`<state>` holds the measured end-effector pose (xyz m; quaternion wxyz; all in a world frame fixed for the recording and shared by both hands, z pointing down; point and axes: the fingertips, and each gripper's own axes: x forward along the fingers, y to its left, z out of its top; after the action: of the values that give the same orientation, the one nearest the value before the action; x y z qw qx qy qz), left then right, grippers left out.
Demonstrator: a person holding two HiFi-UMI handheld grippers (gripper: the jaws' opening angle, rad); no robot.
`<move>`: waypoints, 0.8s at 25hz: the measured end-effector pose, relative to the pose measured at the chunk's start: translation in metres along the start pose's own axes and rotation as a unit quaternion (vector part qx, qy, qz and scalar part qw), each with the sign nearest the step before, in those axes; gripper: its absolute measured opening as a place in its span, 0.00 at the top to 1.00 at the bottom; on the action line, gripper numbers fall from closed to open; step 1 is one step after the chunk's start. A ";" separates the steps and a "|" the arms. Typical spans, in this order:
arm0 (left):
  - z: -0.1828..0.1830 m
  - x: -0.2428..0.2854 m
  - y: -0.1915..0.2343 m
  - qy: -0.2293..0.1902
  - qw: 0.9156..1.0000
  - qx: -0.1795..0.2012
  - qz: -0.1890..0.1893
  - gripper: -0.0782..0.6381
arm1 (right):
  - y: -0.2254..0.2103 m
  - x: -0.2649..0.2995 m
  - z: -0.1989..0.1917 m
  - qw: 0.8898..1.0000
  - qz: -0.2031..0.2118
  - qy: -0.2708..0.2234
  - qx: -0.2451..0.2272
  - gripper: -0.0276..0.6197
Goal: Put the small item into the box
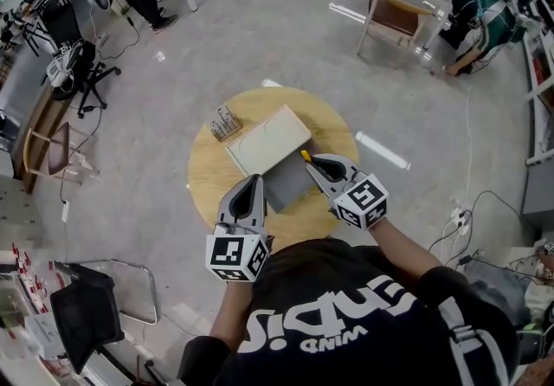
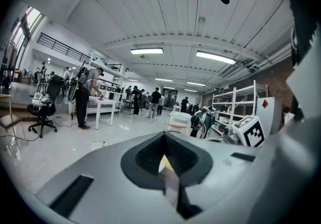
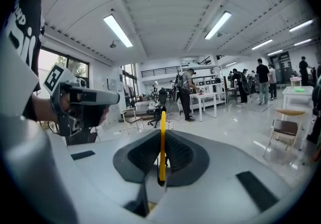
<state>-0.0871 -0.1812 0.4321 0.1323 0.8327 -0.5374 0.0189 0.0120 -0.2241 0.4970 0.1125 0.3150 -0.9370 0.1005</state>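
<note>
right gripper [image 1: 309, 160] | clamps yellow item [image 3: 162, 142] | long axis along fingers [image 3: 142, 153]

I'm running this in a big open lab/workshop hall, not a home. Polished grey concrete floor [image 1: 286, 38], ribbed white ceiling with strip lights [image 2: 146, 51], mezzanine railing [image 2: 61, 45]. White workbenches [image 2: 103, 103] with people [image 3: 185, 92] standing at them, open metal shelving [image 2: 235, 103], a swivel chair [image 2: 42, 115], cables [image 1: 468, 133] trailing across the floor. My round wooden table [image 1: 203, 181] sits mid-floor.
</note>
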 end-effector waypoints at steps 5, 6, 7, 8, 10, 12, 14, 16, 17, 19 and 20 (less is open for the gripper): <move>-0.002 0.001 0.007 0.004 1.000 -0.002 0.006 0.88 | -0.006 0.025 -0.035 0.998 0.003 0.057 -0.034 0.92; -0.002 0.002 0.009 0.005 1.000 -0.002 0.006 0.88 | -0.008 0.030 -0.041 0.997 0.003 0.067 -0.036 0.92; -0.002 0.003 0.011 0.006 1.000 -0.003 0.007 0.88 | -0.010 0.035 -0.047 0.996 0.003 0.077 -0.040 0.92; -0.004 0.005 0.012 0.007 1.000 -0.004 0.007 0.88 | -0.011 0.040 -0.053 0.995 0.003 0.086 -0.046 0.92; -0.006 0.006 0.012 0.009 1.000 -0.006 0.007 0.88 | -0.012 0.047 -0.063 0.992 0.005 0.105 -0.062 0.92; -0.007 0.007 0.012 0.010 1.000 -0.007 0.006 0.88 | -0.011 0.053 -0.076 0.989 0.012 0.127 -0.079 0.92; -0.008 0.008 0.011 0.012 1.000 -0.006 0.006 0.88 | -0.009 0.058 -0.092 0.984 0.024 0.152 -0.091 0.92; -0.009 0.010 0.011 0.015 1.000 -0.006 0.006 0.88 | -0.008 0.064 -0.108 0.979 0.035 0.174 -0.101 0.92; -0.010 0.010 0.012 0.016 1.000 -0.007 0.007 0.88 | -0.007 0.066 -0.115 0.976 0.040 0.183 -0.107 0.92; -0.010 0.011 0.014 0.018 1.000 -0.008 0.009 0.88 | -0.008 0.072 -0.126 0.971 0.047 0.200 -0.124 0.92; -0.011 0.011 0.015 0.018 1.000 -0.008 0.010 0.88 | -0.008 0.074 -0.131 0.968 0.049 0.209 -0.131 0.92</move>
<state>-0.0949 -0.1942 0.4473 0.1483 0.8256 -0.5436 0.0310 -0.0213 -0.2386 0.6435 0.3410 0.2231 -0.9121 0.0457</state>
